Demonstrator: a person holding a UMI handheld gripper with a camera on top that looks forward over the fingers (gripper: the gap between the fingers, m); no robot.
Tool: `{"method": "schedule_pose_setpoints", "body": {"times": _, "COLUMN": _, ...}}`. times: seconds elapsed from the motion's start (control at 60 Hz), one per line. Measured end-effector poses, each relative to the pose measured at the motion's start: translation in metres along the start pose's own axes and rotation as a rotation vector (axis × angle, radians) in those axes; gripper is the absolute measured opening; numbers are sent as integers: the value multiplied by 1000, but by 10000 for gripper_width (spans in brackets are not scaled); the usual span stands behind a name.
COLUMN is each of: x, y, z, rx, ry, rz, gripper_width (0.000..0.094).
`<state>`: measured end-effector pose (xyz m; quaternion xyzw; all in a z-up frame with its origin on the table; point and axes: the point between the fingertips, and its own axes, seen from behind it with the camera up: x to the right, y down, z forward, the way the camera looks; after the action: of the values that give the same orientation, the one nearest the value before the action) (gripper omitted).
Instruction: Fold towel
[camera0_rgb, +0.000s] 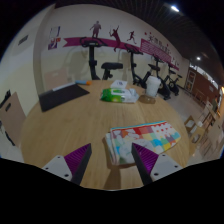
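Gym-like room with exercise machines (100, 68) along the far wall, a mural of athletic figures (110, 38) above them, and a dark mat (63, 96) on the floor to one side. Nearer the camera a pale wooden desk (70, 135) carries the working items. The towel (143, 139), light-coloured with a multicoloured printed pattern, lies spread and slightly rumpled on the desk, just ahead of the fingers and offset toward the right one; its near edge runs close to the gap between them. Beyond it rests a green-and-white packet (119, 95), well apart from the towel, with a small pale box-like object (152, 87) nearby.

The gripper (113, 163) is held low over the desk with its two fingers spread wide; the purple pads (77, 158) face each other across bare wood, holding nothing.

Handling, as judged from appearance: the towel looks thin, light and limp. It should drape and fold readily, offer no stiffness to push against, and tend to slide over the smooth wood if dragged rather than lifted. It is not fragile. A sensible hold is a pinch on a corner or along the near hem, taking a single layer so the cloth can be carried over onto itself; a grasp in the middle would likely bunch it.
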<state>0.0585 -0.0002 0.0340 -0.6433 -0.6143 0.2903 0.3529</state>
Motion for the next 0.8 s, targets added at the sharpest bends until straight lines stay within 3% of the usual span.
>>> {"method": "schedule_pose_setpoints", "body": {"times": 0.133, "x": 18, "y": 21, "z": 53, "rx": -71, "ry": 12, "rz": -50, "gripper_width": 855}}
{"method": "schedule_pose_setpoints", "body": {"times": 0.167, "x": 16, "y": 15, "z": 58, "rx": -41, "ry": -9, "rz": -26, "gripper_width": 813}}
{"method": "schedule_pose_setpoints", "body": {"times": 0.25, "x": 12, "y": 16, "z": 64, "rx": -64, "ry": -47, "rz": -6, "gripper_width": 703}}
{"method": "schedule_pose_setpoints", "body": {"times": 0.317, "x": 7, "y": 14, "z": 70, "rx": -78, "ry": -50, "rz": -19, "gripper_width": 369}}
{"method": "schedule_pose_setpoints", "body": {"times": 0.383, "x": 17, "y": 9, "z": 72, "rx": -75, "ry": 17, "rz": -29, "gripper_width": 34}}
{"method": "schedule_pose_setpoints", "body": {"times": 0.55, "x": -20, "y": -7, "z": 48, "rx": -158, "ry": -114, "rz": 63, "gripper_width": 13}}
{"method": "schedule_pose_setpoints", "body": {"times": 0.717, "x": -12, "y": -65, "z": 8, "rx": -149, "ry": -200, "rz": 186, "gripper_width": 17}}
{"method": "schedule_pose_setpoints", "body": {"times": 0.8, "x": 17, "y": -84, "z": 4, "rx": -143, "ry": -195, "rz": 238, "gripper_width": 24}}
